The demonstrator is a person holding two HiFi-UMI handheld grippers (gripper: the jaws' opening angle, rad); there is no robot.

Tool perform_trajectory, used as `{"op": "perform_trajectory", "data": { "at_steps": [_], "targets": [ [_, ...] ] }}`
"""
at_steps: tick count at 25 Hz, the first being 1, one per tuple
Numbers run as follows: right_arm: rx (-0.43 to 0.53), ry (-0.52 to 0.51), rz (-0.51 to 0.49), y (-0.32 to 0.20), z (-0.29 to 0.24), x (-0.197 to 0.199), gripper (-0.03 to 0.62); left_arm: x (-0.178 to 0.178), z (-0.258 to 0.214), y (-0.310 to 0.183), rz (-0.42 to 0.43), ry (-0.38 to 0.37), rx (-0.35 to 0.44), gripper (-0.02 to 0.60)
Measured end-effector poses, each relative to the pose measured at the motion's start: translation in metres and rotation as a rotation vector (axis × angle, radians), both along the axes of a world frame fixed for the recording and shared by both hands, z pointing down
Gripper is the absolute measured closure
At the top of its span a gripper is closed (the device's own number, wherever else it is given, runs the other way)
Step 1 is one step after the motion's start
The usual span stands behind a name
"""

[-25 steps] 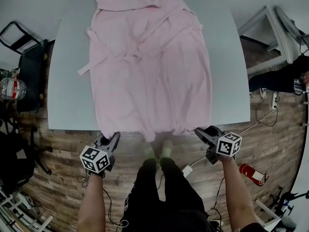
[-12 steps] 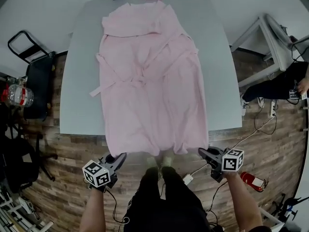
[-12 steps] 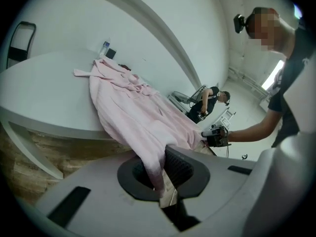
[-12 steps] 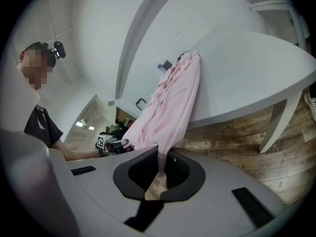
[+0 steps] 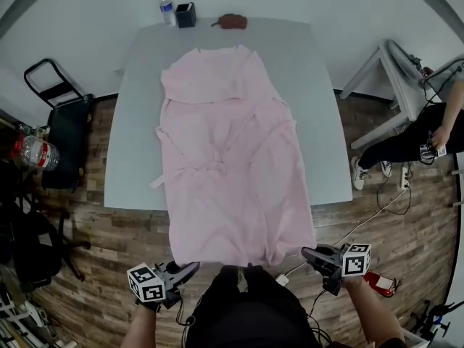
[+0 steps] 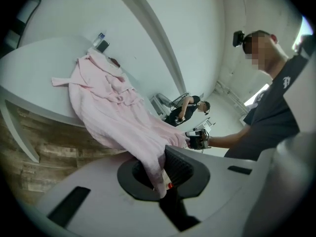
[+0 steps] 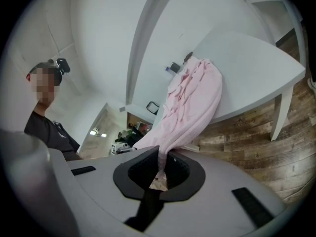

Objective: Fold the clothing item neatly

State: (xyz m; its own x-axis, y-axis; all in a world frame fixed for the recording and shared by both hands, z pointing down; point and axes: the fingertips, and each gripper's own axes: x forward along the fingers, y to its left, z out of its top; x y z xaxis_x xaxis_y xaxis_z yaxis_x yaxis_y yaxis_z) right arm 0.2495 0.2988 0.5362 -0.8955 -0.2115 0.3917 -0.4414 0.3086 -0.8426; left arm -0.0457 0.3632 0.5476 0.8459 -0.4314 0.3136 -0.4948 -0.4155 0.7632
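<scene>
The soft pink fabric bathrobe point(image 5: 228, 165) lies lengthwise on the pale grey table point(image 5: 138, 122) at centre frame, its hem overhanging the lower edge, where the left gripper point(image 5: 191, 267) and right gripper point(image 5: 307, 251) each clamp a corner, probably to fold it upward.

Person wears black trousers point(image 5: 246, 312) & a dark grey short-sleeved T-shirt point(image 6: 274, 117) w/ white print, plus a small black head-mounted camera point(image 6: 238, 37). Dark grey hand-held left gripper point(image 5: 192, 267) & matching right gripper point(image 5: 307, 252) each carry a white cube w/ black square markers point(image 5: 147, 283) at the back end. Seen close, gripper shells are pale grey w/ ribbed black pads point(image 6: 180, 167) in front. Thin black cable point(image 5: 179, 316) hangs just behind left gripper.
</scene>
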Motion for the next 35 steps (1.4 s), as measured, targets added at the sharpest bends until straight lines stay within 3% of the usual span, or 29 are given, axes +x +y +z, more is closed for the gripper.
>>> {"op": "perform_trajectory", "data": {
  "at_steps": [4, 11, 18, 24, 28, 33, 34, 35],
  "targets": [
    [0.065, -0.044, 0.053, -0.03, -0.041, -0.005, 0.571, -0.015, -0.035, -0.019, -0.007, 0.041, 0.059, 0.565],
    [0.22, -0.123, 0.157, -0.112, -0.1, -0.028, 0.571, -0.046, -0.078, -0.1, -0.031, 0.055, 0.218, 0.565],
    [0.292, -0.104, 0.186, -0.204, -0.12, -0.052, 0.571, -0.073, -0.092, -0.202, -0.114, 0.045, 0.24, 0.565],
    [0.311, -0.081, 0.17, -0.298, -0.107, -0.068, 0.571, -0.094, -0.073, -0.29, -0.192, 0.054, 0.16, 0.565],
    [0.203, -0.062, 0.172, -0.358, -0.062, -0.083, 0.571, -0.106, -0.031, -0.346, -0.258, 0.041, 0.033, 0.565],
    [-0.027, -0.002, 0.23, -0.408, 0.011, -0.09, 0.571, -0.122, 0.029, -0.393, -0.302, 0.013, -0.119, 0.563],
    [-0.052, -0.01, 0.239, -0.417, 0.021, -0.092, 0.571, -0.124, 0.037, -0.4, -0.301, 0.008, -0.135, 0.554],
    [-0.064, -0.019, 0.243, -0.425, 0.03, -0.093, 0.569, -0.126, 0.043, -0.405, -0.304, -0.003, -0.142, 0.499]
  ]
}}
